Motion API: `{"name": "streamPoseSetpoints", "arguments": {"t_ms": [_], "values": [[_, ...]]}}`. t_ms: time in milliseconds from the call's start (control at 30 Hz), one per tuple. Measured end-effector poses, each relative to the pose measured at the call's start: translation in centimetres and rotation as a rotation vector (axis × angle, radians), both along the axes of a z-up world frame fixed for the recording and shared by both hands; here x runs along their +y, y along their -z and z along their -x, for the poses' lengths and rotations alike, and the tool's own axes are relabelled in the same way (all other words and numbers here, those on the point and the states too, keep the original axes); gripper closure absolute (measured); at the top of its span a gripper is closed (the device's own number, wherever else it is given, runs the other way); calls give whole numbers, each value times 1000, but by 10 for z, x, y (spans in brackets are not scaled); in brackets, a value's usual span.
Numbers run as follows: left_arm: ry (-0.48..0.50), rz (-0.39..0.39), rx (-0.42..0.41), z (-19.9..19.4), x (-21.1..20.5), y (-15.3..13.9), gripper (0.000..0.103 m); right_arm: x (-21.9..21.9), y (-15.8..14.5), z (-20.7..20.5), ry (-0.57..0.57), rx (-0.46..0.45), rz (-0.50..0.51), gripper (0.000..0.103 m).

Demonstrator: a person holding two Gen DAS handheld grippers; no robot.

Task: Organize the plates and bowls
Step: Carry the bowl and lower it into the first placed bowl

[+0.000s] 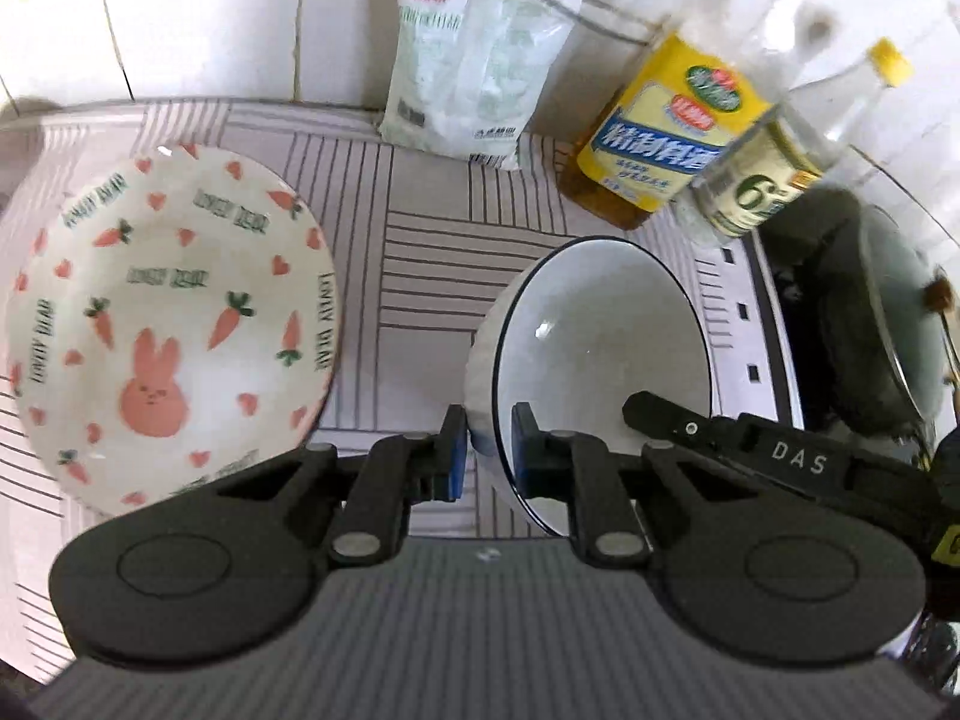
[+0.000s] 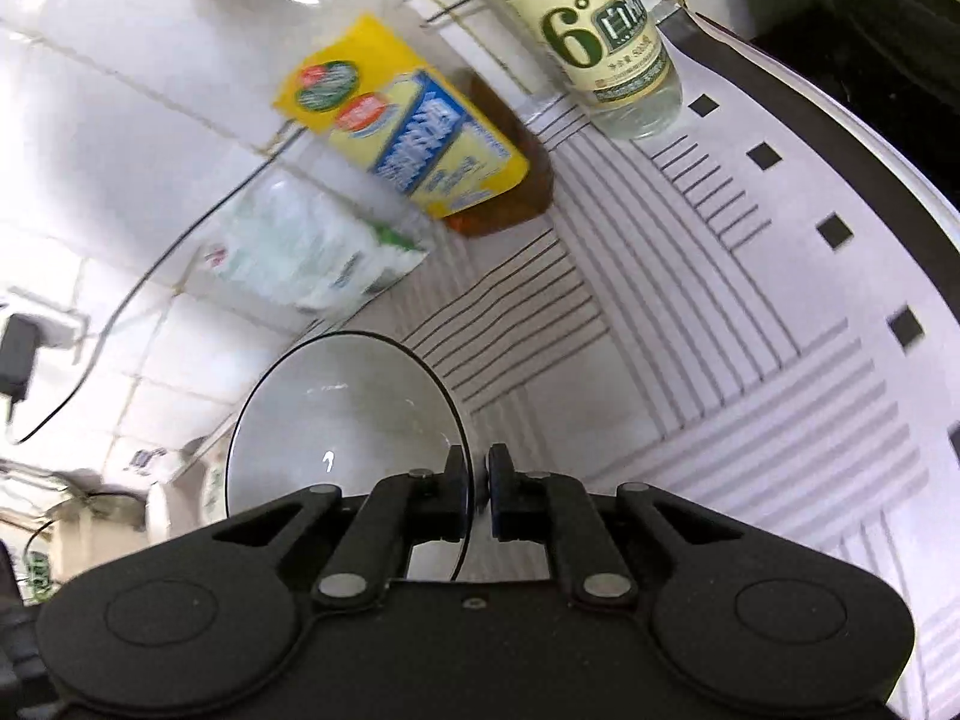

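A white bowl (image 1: 600, 360) with a thin dark rim hangs tilted above the striped counter mat (image 1: 420, 252). My left gripper (image 1: 489, 456) is shut on its near rim, one pad inside and one outside. From the right, a black finger (image 1: 678, 420) of my right gripper reaches the bowl's opposite rim. In the right wrist view the same bowl (image 2: 342, 450) sits left of centre, with my right gripper (image 2: 476, 483) shut on its edge. A white plate (image 1: 174, 324) printed with a pink rabbit and carrots lies on the mat to the left.
Along the tiled wall stand a white bag (image 1: 474, 66), a yellow-labelled oil bottle (image 1: 666, 138) and a clear bottle marked 6° (image 2: 600, 42). A dark pan with a glass lid (image 1: 876, 318) sits on the stove to the right. A charger (image 2: 18, 360) hangs on the wall.
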State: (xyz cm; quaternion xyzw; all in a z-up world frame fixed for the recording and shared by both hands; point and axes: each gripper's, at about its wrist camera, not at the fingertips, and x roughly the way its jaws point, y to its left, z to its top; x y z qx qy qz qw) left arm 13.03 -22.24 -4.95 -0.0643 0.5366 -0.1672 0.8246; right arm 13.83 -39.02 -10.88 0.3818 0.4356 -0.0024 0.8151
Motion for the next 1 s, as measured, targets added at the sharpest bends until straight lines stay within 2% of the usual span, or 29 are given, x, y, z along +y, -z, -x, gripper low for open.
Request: {"name": "streamPoseSetpoints", "arguments": {"t_ms": [100,300,500,733,833,1000], "values": [[42,-33,-33,17,12,-16,89,14,-11,13,-10,-14,-11,93],[45,-22,-57,53,46,-44,89,44,-48,44,-62,-76,40,93],[33,6,-51,85,80,-60,89,73,-69,74,-109,-112,65,92],[22,28,-17,108,106,-52,89,100,-67,99,-137,-135,102,92],[14,33,-10,111,118,-49,89,106,-58,104,-125,-117,59,92],[11,26,3,114,129,-43,89,122,-50,110,-135,-104,69,92]]}}
